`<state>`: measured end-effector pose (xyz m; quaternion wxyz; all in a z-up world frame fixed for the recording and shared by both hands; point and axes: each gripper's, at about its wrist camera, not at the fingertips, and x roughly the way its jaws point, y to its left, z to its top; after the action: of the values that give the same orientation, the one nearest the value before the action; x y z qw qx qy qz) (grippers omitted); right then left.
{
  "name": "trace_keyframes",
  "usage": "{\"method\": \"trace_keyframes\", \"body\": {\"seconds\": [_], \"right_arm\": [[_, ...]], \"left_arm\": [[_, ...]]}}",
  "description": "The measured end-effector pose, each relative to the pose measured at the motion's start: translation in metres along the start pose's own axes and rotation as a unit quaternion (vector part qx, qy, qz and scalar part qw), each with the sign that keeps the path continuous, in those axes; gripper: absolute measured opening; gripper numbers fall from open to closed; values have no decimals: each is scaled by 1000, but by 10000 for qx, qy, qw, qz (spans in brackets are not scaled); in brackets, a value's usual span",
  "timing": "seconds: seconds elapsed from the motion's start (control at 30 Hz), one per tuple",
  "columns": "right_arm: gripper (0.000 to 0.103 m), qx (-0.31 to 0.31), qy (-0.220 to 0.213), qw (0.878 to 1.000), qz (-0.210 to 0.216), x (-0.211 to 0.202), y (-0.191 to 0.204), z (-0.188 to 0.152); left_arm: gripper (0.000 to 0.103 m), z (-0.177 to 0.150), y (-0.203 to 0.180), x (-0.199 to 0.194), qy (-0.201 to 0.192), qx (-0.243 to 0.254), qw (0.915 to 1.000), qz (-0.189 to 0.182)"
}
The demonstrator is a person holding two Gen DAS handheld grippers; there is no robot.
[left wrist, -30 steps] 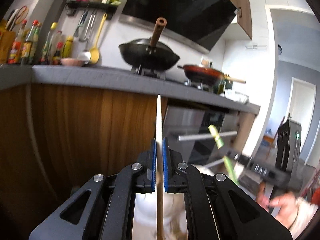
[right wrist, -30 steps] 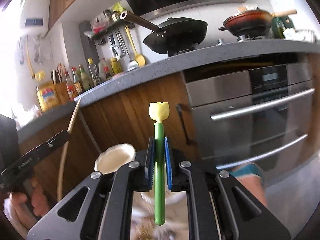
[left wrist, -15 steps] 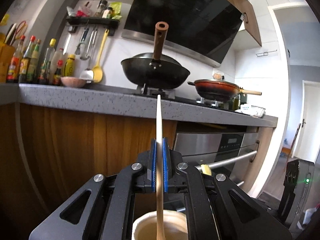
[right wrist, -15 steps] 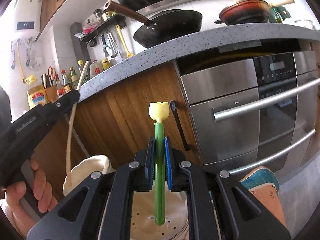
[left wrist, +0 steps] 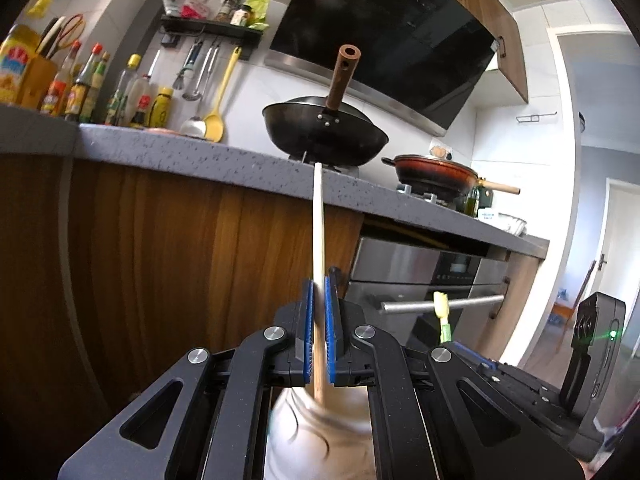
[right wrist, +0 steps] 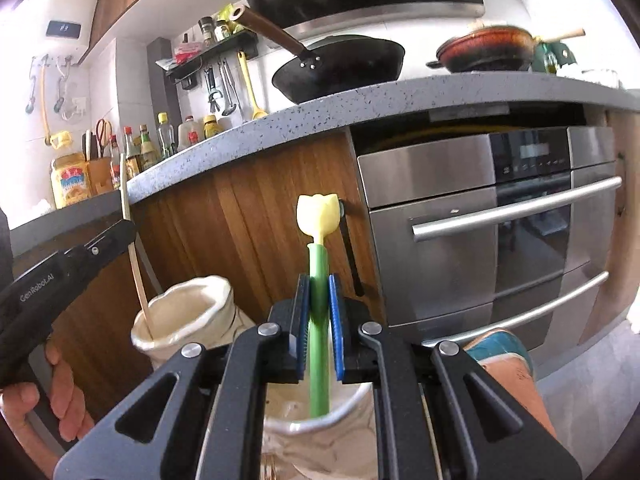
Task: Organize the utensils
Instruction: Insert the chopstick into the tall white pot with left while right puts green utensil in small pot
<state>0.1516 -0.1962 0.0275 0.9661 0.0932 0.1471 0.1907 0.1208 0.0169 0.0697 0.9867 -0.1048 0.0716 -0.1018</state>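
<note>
Chopstick (left wrist: 319, 240) is clamped upright in the left claw (left wrist: 319, 344), its tip lowered into a cream holder (right wrist: 188, 320); a green tulip-topped utensil (right wrist: 319, 280) is clamped by the right claw (right wrist: 319, 332) over a second holder (right wrist: 320, 436).

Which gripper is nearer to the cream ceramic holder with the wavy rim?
Left. The left gripper holds its wooden stick right above the cream holder, with the tip inside. The right gripper is beside it, over another container.

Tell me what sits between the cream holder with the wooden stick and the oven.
In the right wrist view, the right tongs, shut on the green tulip utensil, stand between the cream holder and the oven, against wooden cabinet fronts.
</note>
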Motion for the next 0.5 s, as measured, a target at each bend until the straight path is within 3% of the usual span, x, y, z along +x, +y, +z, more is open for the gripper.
{"method": "trace_keyframes", "body": {"seconds": [0.5], "right_arm": [[10,-211,77,9994,-252,-30,7,-28]], "left_arm": [[6,-28,-18,-15,353,552,9975,245]]}}
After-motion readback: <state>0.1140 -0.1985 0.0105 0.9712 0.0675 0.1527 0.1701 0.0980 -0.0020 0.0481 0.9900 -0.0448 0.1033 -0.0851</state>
